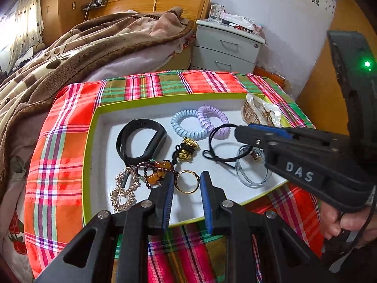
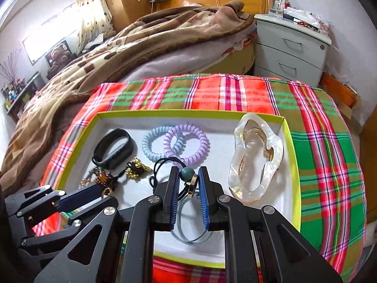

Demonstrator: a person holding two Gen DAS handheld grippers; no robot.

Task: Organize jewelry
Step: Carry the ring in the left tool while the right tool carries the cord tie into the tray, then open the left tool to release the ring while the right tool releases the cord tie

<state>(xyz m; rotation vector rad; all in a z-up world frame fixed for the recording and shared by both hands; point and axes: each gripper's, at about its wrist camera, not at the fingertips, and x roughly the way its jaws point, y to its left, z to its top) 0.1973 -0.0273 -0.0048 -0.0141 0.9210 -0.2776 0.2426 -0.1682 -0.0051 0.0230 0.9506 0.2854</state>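
1. Left tongs (image 1: 186,197) stood parted over the near edge of the green-rimmed box lid (image 1: 90,165), grasping nothing, with the gold ring (image 1: 187,181) lying on the white floor between the blue pads and clear of both.
2. Right tongs (image 2: 187,195) were narrowed round a hair tie with a teal bead (image 2: 185,172) and a gold charm (image 2: 192,185). The charm sat between the pads, close to the right one; whether the pads truly pinched it I could not tell.
3. To do this step well, I judged each pair should close on one item only. The ring needed a low, square approach so both pads met its rim, since a thin hoop would likely tip or skate on the smooth cardboard.
4. Just beside the ring lay the amber-beaded bracelet (image 1: 156,172) and a pale beaded chain (image 1: 123,188), touching each other. The left pad was very near them, so a snag looked possible.
5. On the right side, the black cord loop (image 1: 220,146) and grey-blue elastic bands (image 2: 188,224) overlapped the held tie; a slow lift would show whether they came along.
6. Farther out sat the black wristband (image 1: 141,141), blue coil tie (image 1: 186,123), lilac coil tie (image 2: 187,145) and clear claw clip (image 2: 256,158), all inside the lid on the plaid-covered counter (image 2: 325,165).
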